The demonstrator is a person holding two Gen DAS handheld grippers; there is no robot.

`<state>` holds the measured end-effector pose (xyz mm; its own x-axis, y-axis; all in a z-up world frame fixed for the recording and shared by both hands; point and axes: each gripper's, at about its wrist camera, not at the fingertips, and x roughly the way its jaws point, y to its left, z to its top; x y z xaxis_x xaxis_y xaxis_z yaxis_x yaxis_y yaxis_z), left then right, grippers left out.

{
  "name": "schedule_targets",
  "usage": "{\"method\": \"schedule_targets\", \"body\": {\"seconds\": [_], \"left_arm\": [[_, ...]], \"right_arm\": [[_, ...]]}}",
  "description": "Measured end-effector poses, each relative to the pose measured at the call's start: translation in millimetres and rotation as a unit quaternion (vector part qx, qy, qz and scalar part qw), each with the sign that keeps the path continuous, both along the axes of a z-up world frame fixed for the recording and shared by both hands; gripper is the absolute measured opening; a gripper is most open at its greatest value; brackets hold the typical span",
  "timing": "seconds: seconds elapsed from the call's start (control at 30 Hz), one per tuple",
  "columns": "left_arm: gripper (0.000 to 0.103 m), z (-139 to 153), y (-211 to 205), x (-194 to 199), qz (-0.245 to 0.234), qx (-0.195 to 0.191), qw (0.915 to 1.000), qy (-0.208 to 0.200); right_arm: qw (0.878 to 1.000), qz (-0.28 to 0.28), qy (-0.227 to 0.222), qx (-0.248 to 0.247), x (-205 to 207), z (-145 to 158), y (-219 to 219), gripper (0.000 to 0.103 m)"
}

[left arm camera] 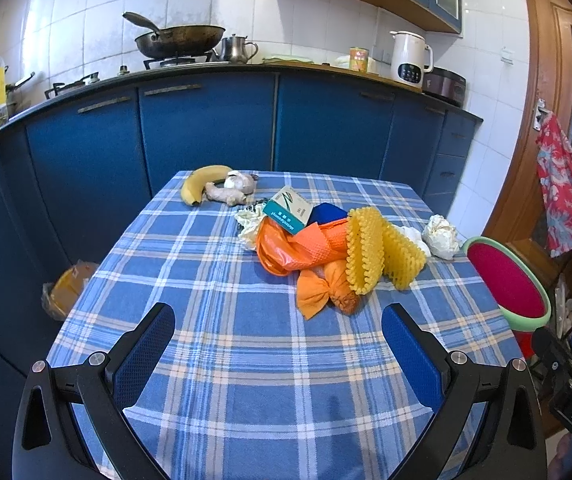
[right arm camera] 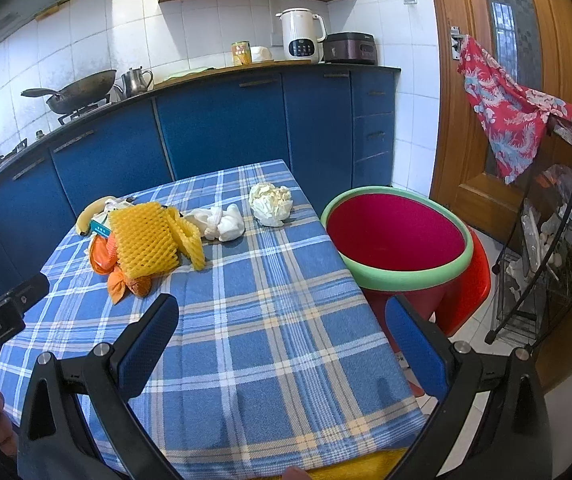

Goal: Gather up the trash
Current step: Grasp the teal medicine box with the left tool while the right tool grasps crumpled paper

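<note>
A pile of trash lies on the blue plaid table (left arm camera: pixel 206 288): yellow foam netting (left arm camera: pixel 382 250) (right arm camera: pixel 146 236), an orange plastic bag (left arm camera: pixel 286 248), orange netting (left arm camera: pixel 326 288) (right arm camera: pixel 126 284), a green-white carton (left arm camera: pixel 288 210) and crumpled white paper (left arm camera: pixel 442 236) (right arm camera: pixel 271 204). White tissue (right arm camera: pixel 222 222) lies beside the netting. A red basin with a green rim (right arm camera: pixel 396 236) (left arm camera: pixel 506 280) stands right of the table. My left gripper (left arm camera: pixel 278 320) is open and empty, above the table's near part. My right gripper (right arm camera: pixel 282 316) is open and empty, near the table's right edge.
A banana (left arm camera: pixel 202 182), ginger (left arm camera: pixel 226 195) and garlic (left arm camera: pixel 240 181) lie at the table's far left corner. Blue cabinets (left arm camera: pixel 206 128) with a wok and a kettle stand behind. A bagged bin (left arm camera: pixel 66 288) sits on the floor left. A wire rack (right arm camera: pixel 546 240) stands right.
</note>
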<state>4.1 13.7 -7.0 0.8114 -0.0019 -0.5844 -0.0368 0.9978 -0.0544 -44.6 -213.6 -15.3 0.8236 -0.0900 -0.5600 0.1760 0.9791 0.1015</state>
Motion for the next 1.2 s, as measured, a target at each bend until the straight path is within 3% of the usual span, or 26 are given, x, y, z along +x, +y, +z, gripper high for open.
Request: {"method": "schedule_targets", "body": {"seconds": [0.47, 0.87, 1.2], "left_arm": [[0.103, -5.0, 13.6, 40.3, 0.012, 0.012, 0.9997, 0.02], [0.103, 3.1, 17.9, 106.0, 0.012, 0.031, 0.9988, 0.035], [0.103, -1.3, -4.5, 173.2, -0.011, 0.062, 0.9964, 0.058]], "right_arm": [[1.0, 0.011, 0.017, 0.0, 35.8, -11.3, -4.7, 0.102], [0.999, 0.04, 0.034, -0.006, 104.0, -1.1, -11.7, 0.102], [0.997, 0.043, 0.055, -0.012, 171.4, -3.3, -23.9, 0.102]]}}
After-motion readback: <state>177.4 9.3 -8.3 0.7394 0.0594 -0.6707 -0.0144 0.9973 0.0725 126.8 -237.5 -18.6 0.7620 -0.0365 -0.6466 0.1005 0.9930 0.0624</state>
